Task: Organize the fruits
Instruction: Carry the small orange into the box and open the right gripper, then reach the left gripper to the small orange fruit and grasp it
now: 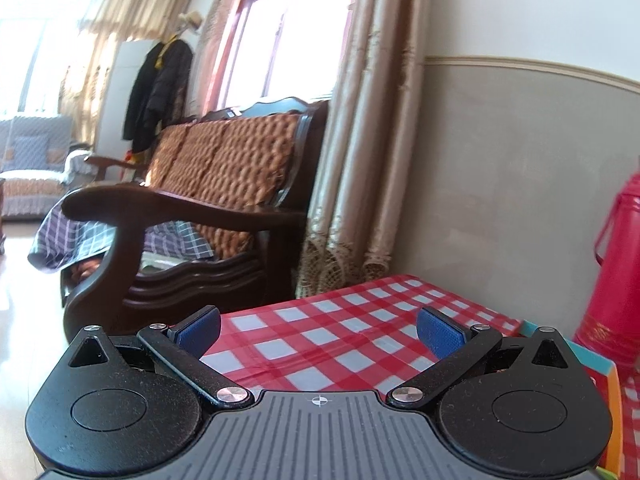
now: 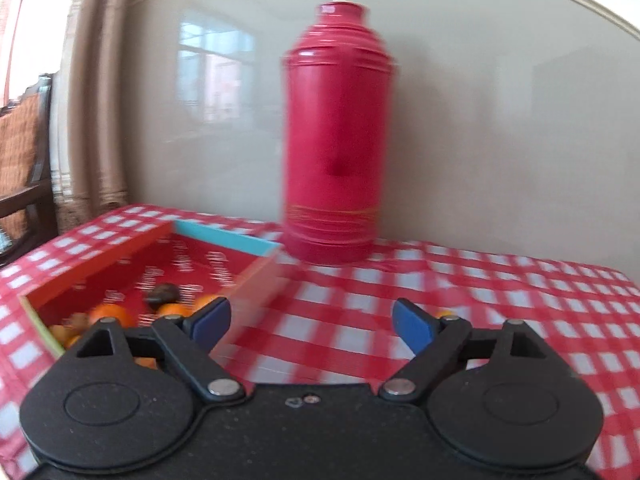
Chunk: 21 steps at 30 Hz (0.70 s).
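In the right wrist view a shallow red box (image 2: pixel 92 268) with a blue far wall lies on the checked tablecloth at the left. It holds several orange fruits (image 2: pixel 110 314) and one dark round fruit (image 2: pixel 160 294). My right gripper (image 2: pixel 312 326) is open and empty, low over the cloth just right of the box. A small orange fruit (image 2: pixel 445 313) peeks out behind its right finger. In the left wrist view my left gripper (image 1: pixel 318 332) is open and empty above the table corner; the box edge (image 1: pixel 600 364) shows at the right.
A tall red thermos (image 2: pixel 336 140) stands on the table by the wall behind the box; it also shows in the left wrist view (image 1: pixel 616 276). The table (image 1: pixel 340 328) ends just ahead of the left gripper. A wooden sofa (image 1: pixel 192 216) and curtain (image 1: pixel 360 160) stand beyond.
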{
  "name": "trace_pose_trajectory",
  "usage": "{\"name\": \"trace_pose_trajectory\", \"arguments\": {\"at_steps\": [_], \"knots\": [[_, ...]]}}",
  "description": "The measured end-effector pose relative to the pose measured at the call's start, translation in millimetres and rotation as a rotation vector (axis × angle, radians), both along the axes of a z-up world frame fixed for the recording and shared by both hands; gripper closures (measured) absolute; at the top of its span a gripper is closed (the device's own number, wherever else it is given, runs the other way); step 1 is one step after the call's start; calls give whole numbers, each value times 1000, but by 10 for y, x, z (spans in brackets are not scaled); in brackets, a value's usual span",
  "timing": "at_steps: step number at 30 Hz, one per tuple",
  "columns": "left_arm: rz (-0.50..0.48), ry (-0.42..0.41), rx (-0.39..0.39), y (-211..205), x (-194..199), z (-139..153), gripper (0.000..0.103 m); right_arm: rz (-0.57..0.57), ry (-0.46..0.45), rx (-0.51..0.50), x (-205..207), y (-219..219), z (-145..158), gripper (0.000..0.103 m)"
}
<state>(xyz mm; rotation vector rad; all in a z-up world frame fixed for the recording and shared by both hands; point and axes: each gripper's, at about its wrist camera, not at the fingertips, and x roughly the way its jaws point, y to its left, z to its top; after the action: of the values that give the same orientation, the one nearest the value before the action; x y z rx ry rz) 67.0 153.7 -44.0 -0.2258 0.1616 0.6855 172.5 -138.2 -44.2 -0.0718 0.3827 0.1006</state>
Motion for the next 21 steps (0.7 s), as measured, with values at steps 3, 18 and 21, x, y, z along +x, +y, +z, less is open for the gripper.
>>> {"name": "trace_pose_trajectory", "arguments": {"at_steps": [3,18,21], "knots": [[-41,14,40,-159,49,16,0,-75,-1,3,-21,-239,-32,17],[-546,97,180,-1591,517,171,0,-468,-70,33,-269,-1334,-192,10],[-683,120,190,-2024,670,184,0,-566,-90,7,-358,-1487,-223,9]]}}
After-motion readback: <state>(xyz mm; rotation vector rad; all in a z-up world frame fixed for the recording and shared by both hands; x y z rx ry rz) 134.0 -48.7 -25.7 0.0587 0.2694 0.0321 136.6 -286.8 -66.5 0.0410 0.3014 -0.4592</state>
